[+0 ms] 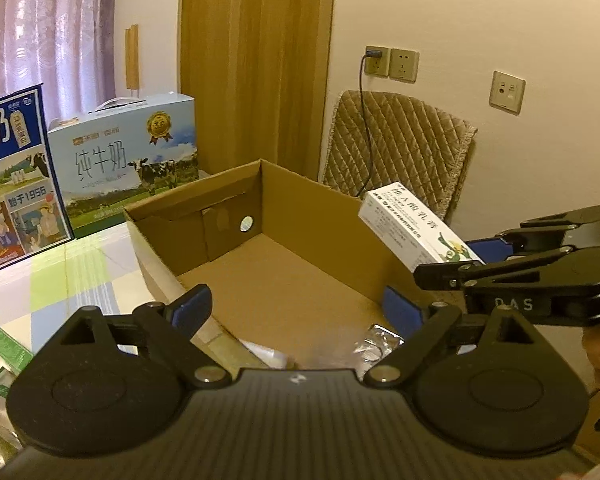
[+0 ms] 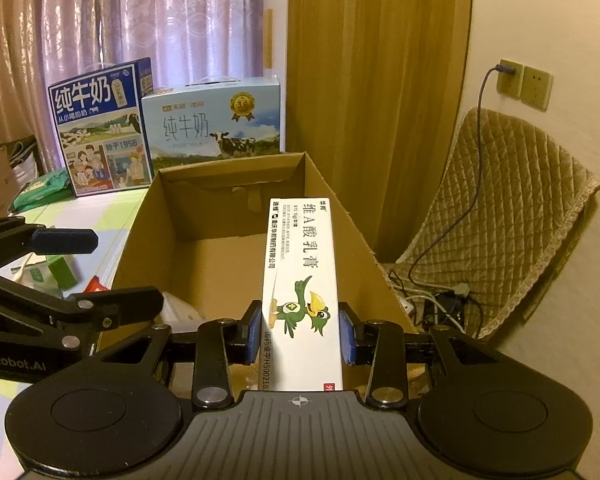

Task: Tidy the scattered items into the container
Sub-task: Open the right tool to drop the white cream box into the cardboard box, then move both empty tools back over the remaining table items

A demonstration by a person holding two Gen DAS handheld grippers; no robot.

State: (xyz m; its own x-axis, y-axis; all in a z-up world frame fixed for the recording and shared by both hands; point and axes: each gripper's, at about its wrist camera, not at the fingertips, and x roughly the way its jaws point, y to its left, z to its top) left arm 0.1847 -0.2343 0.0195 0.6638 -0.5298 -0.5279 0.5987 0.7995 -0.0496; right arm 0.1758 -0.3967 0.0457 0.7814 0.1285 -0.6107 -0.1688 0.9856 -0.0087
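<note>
Holding a white ointment carton (image 2: 302, 292) lengthwise between its blue pads (image 2: 254, 332), the right hand-held gripper (image 2: 300, 334) is clenched on the carton's lower part, near the printed green bird. The carton's long axis runs straight forward along the fingers, away from the camera, and its far end projects over the open cardboard box (image 2: 244, 240). In the left wrist view the same carton (image 1: 416, 226) appears tilted above the right wall of the box (image 1: 316, 216), with the right hand-held gripper (image 1: 476, 258) approaching from the right side.

The left hand-held gripper (image 1: 298, 312) is released, jaws spread wide, holding nothing. It hovers over the near end of the box, pointed into it. A foil blister pack (image 1: 380, 342) and a pale item, partly hidden, lie on the box floor near that end.

The deciding relation: the carton sits above the box's right wall, more over the interior than outside it, and the box floor lies ahead of and below the right hand-held gripper. The right side is the only one engaged with the carton. Judgement: the placing step is well advanced; a short travel inward and downward, then release, would put the carton inside. Risk: the carton's forward end may catch the right wall if lowered too early.

Loose green packets (image 2: 56, 272) lie on the checked tabletop (image 2: 100, 216) left of the box, nearer the left hand-held gripper. Two milk cartons (image 2: 212, 120) stand behind.
</note>
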